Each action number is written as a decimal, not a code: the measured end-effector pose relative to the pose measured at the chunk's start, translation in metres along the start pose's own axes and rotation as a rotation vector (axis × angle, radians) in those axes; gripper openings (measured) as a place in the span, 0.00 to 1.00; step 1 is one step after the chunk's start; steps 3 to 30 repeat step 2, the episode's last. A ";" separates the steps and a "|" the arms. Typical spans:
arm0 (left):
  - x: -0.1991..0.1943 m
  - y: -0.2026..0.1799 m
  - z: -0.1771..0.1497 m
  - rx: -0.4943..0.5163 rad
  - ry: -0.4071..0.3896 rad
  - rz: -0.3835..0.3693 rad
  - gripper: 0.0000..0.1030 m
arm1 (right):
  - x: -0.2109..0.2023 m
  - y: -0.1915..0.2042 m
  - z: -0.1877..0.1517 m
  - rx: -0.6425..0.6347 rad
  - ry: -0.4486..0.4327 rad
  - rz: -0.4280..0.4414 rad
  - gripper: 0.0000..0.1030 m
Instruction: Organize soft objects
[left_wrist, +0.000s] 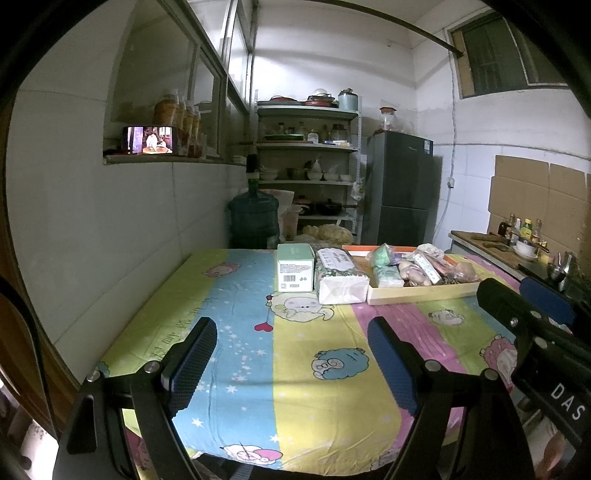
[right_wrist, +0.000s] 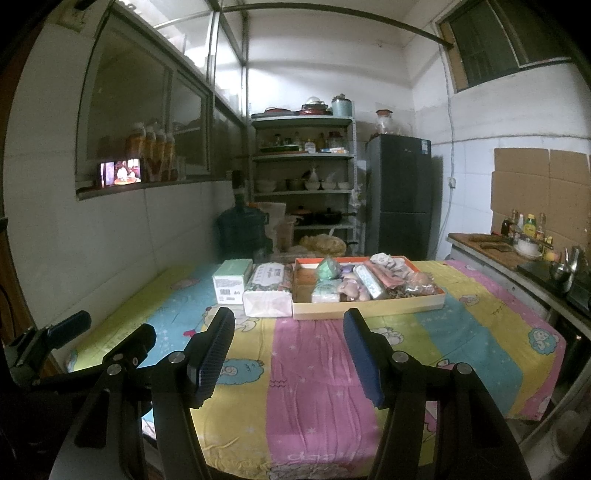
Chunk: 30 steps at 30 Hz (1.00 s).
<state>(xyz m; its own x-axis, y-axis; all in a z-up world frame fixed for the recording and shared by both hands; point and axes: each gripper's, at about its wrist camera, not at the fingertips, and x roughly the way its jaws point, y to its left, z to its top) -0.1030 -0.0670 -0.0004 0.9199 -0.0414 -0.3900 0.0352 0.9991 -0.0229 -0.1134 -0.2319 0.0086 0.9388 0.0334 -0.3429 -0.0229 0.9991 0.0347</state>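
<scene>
At twelve o'clock, past bare striped cloth (right_wrist: 317, 369), sat the tray (right_wrist: 369, 308) of soft packets (right_wrist: 364, 282), with a tissue pack (right_wrist: 267, 295) and green box (right_wrist: 232, 280) at eleven. My left gripper (left_wrist: 295, 365) and right gripper (right_wrist: 290, 354) hovered spread wide, holding nothing.

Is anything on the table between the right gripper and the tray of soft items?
Nothing visible. The right gripper is open over bare tablecloth, and the tray lies straight ahead at the far side. The tissue pack and green box sit left of the tray, off that line.
</scene>
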 end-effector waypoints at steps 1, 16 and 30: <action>0.001 0.000 0.000 -0.001 0.000 0.003 0.82 | 0.000 0.000 0.000 0.000 0.000 0.000 0.62; 0.001 0.000 0.000 0.001 0.000 0.004 0.82 | 0.000 0.000 0.000 0.000 0.000 0.000 0.62; 0.001 0.000 0.000 0.001 0.000 0.004 0.82 | 0.000 0.000 0.000 0.000 0.000 0.000 0.62</action>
